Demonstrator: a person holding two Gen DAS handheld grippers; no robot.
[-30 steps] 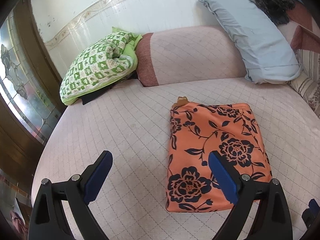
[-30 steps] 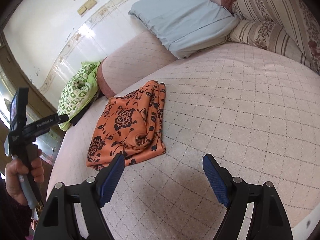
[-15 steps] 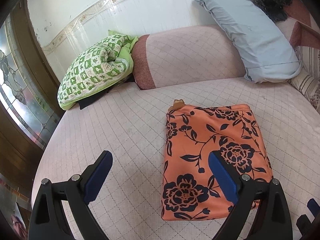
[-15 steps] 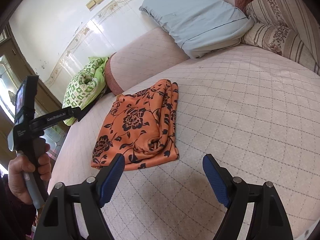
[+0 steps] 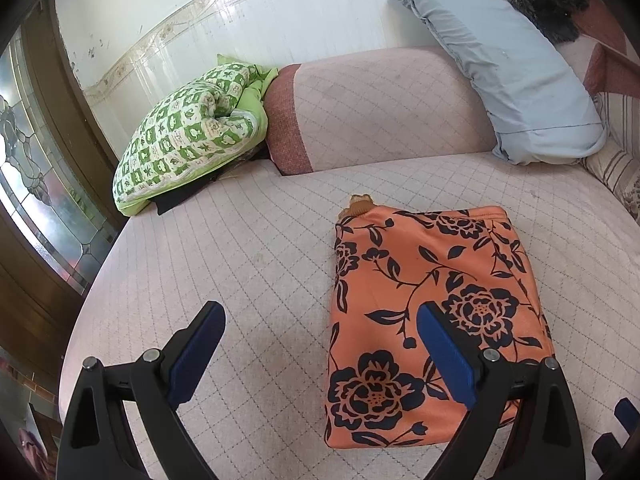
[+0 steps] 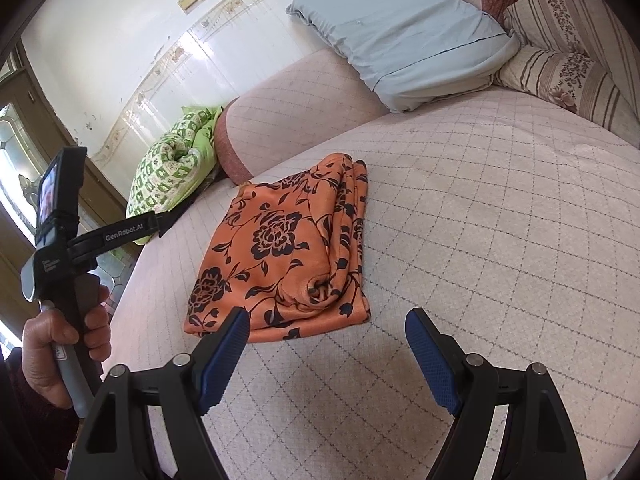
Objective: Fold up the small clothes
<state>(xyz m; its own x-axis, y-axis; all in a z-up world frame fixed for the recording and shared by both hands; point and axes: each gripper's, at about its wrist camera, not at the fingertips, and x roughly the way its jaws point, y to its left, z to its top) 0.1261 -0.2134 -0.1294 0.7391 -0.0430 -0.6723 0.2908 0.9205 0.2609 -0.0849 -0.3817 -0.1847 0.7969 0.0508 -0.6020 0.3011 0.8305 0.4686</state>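
Observation:
An orange garment with black flowers [image 5: 432,304] lies folded into a rough rectangle on the pink quilted bed [image 5: 256,264]. It also shows in the right wrist view [image 6: 288,248], with stacked folded edges on its right side. My left gripper [image 5: 320,320] is open and empty, just above the bed at the garment's near left edge; its right finger overlaps the cloth. My right gripper [image 6: 328,320] is open and empty, close to the garment's near edge. The left gripper's handle and the hand holding it [image 6: 64,280] show at the left of the right wrist view.
A green patterned quilt [image 5: 188,132] sits at the back left. A pink bolster [image 5: 384,108] and a grey-blue pillow [image 5: 512,72] lie along the back. Striped cushions [image 6: 568,52] are at the right. A tiled wall and a stained-glass door [image 5: 32,168] border the bed.
Both grippers have drawn back a little from the folded garment and stay open. The garment has not changed shape.

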